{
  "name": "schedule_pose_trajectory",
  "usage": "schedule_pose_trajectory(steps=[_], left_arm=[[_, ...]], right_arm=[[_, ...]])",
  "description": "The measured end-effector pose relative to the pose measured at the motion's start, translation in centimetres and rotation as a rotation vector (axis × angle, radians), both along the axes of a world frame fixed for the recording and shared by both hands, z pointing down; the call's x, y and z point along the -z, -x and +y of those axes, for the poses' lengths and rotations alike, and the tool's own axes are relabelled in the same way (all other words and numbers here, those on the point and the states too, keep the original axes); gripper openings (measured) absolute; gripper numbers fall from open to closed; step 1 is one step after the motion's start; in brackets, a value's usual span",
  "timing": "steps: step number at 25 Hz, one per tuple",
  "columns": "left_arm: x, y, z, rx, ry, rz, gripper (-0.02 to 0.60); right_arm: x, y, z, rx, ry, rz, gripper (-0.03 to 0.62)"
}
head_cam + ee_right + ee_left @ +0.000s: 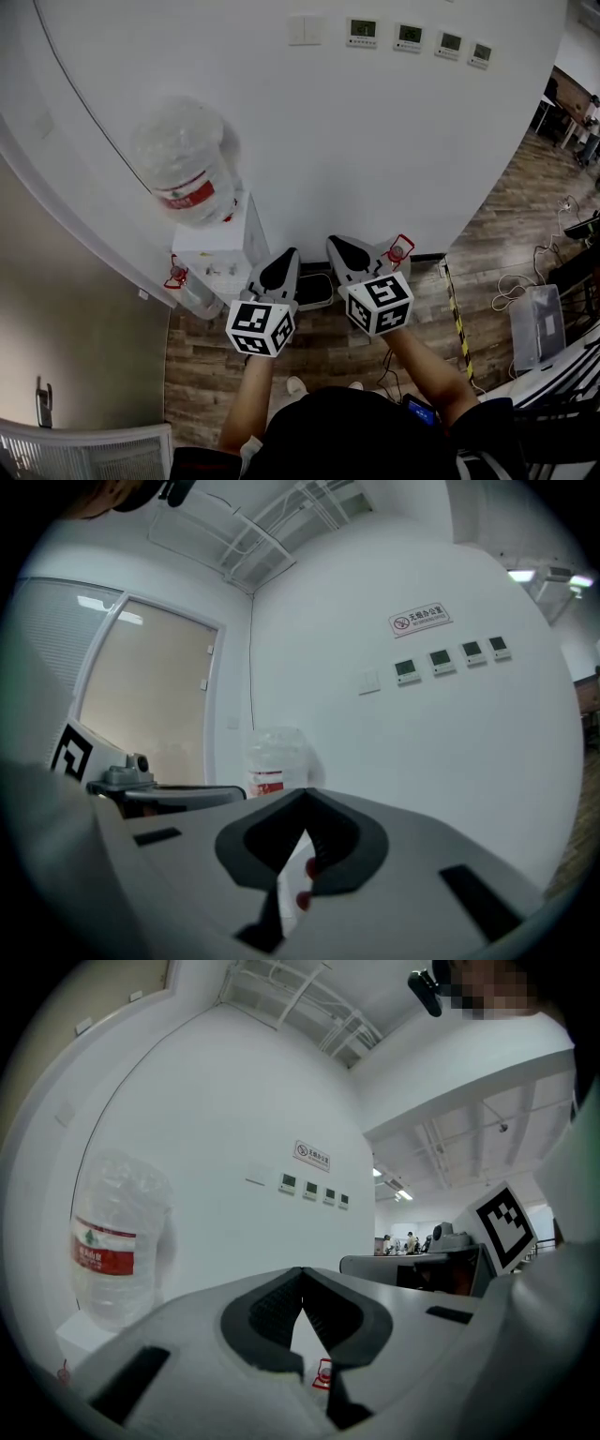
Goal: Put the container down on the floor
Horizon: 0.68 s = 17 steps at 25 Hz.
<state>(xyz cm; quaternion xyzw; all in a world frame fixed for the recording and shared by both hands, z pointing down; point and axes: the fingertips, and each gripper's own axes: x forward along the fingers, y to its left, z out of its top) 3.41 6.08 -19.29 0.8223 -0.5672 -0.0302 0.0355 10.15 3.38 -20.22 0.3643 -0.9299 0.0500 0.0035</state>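
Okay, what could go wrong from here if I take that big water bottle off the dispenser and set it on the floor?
1. The left gripper and right gripper are shut and empty. The water bottle is wide, smooth and rounded, so narrow jaws may slip.
2. It sits on top of the dispenser, so a slip likely means a drop.

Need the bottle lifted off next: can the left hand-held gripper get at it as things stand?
Probably yes: nothing stands between the left hand-held gripper and the bottle on the dispenser. Its jaws are shut, so they must open first.
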Motion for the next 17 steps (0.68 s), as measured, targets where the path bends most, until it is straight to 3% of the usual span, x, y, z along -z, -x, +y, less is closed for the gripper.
schedule_pose_trajectory(steps=[17], left_arm=[[-0.39,-0.72,0.01,-0.01,0.024,0.02,0.017]], right_arm=[[-0.28,-1.02,0.34,-0.006,0.006,-0.005,0.028]])
